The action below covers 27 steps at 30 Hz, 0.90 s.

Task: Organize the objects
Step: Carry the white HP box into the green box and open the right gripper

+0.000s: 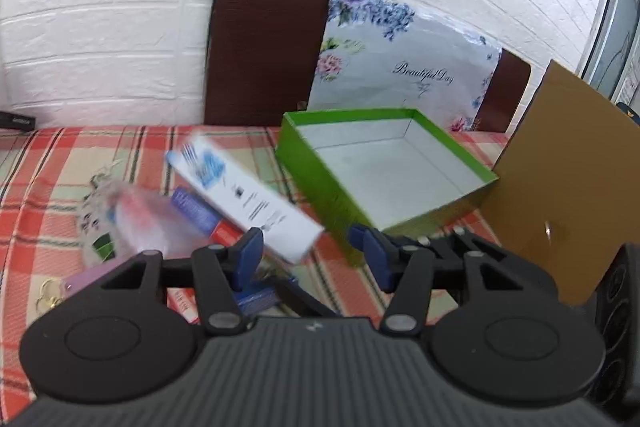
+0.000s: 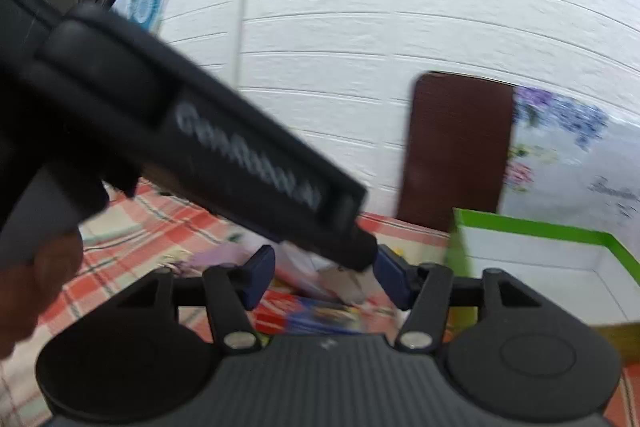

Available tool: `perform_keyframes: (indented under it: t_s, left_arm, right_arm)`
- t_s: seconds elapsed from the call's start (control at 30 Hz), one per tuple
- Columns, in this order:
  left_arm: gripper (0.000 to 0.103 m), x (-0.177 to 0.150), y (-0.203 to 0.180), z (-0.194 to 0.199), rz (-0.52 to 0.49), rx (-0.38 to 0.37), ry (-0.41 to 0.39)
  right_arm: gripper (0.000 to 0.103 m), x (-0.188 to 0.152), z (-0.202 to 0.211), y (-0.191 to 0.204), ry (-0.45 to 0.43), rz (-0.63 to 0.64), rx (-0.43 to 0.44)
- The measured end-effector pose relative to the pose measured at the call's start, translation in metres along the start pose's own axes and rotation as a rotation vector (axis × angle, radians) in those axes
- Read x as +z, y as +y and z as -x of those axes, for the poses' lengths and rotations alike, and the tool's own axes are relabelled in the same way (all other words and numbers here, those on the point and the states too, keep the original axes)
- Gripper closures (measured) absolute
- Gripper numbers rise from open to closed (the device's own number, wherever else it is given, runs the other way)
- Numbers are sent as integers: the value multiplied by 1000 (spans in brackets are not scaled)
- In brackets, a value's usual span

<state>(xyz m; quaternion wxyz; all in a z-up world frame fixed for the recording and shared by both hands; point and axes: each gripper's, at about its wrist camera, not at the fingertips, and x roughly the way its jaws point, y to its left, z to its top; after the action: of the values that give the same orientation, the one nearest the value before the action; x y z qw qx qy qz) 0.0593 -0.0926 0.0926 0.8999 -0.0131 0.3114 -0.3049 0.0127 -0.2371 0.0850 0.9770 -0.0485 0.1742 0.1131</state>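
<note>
An open green box (image 1: 316, 187) with a white inside stands on the plaid cloth ahead and to the right of my left gripper (image 1: 310, 251). A long white carton (image 1: 240, 195) lies slanted over a blue and red carton (image 1: 200, 217). Its near end reaches in between the blue pads, which stand apart and do not press on it. In the right wrist view my right gripper (image 2: 326, 277) is open. The left gripper's black body (image 2: 240, 147) crosses in front of it, above blurred cartons (image 2: 312, 315). The green box (image 2: 532, 227) sits to the right.
A clear bag of small items (image 1: 116, 219), a purple thing (image 1: 80, 279) and gold rings (image 1: 48, 301) lie at the left. A brown cardboard sheet (image 1: 568, 167) leans at the right. A floral bag (image 1: 400, 67) and a dark chair back (image 1: 264, 47) stand by the white wall. A hand (image 2: 36, 275) shows.
</note>
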Motion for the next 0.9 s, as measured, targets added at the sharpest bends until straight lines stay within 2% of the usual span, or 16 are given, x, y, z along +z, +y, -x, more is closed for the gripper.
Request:
perform_keyframes:
  t_s: [0.07, 0.13, 0.2, 0.3, 0.37, 0.43, 0.5, 0.53, 0.57, 0.63, 0.7, 0.77, 0.83, 0.9]
  left_arm:
    - [35, 5, 8, 6, 20, 24, -29]
    - [31, 7, 28, 14, 63, 80, -41]
    - [30, 11, 48, 18, 106, 135, -21]
    - [30, 21, 62, 7, 140, 150, 39]
    - [28, 32, 57, -12, 102, 114, 75]
    - [23, 43, 51, -35, 77, 89, 108]
    - [14, 60, 43, -59, 14, 74, 115]
    - [3, 68, 38, -73, -47, 74, 113]
    - [0, 76, 36, -88, -106, 74, 125]
    - [1, 84, 40, -120, -161, 80, 195]
    - [14, 83, 54, -144, -146, 48, 289]
    - [43, 72, 69, -163, -84, -25, 393]
    - [44, 60, 75, -163, -40, -89, 397]
    - [45, 53, 72, -149, -44, -74, 351]
  right_arm:
    - [46, -9, -1, -17, 28, -35, -21]
    - [46, -20, -3, -30, 59, -87, -16]
    - [45, -30, -8, -34, 88, -121, 3]
    - [41, -40, -19, -31, 126, -137, 6]
    - [41, -47, -27, -40, 167, -228, 63]
    - [27, -50, -38, -54, 204, -358, 134]
    - [13, -55, -47, -65, 224, -468, 183]
    - [12, -56, -51, -69, 233, -506, 196]
    - [12, -57, -56, -72, 246, -532, 203]
    - [12, -57, -68, -75, 268, -551, 216]
    - [12, -55, -80, -76, 281, -551, 220]
    - [12, -53, -91, -74, 273, -544, 216]
    - [7, -51, -100, -69, 270, -542, 205]
    - [6, -50, -102, -65, 255, -542, 181]
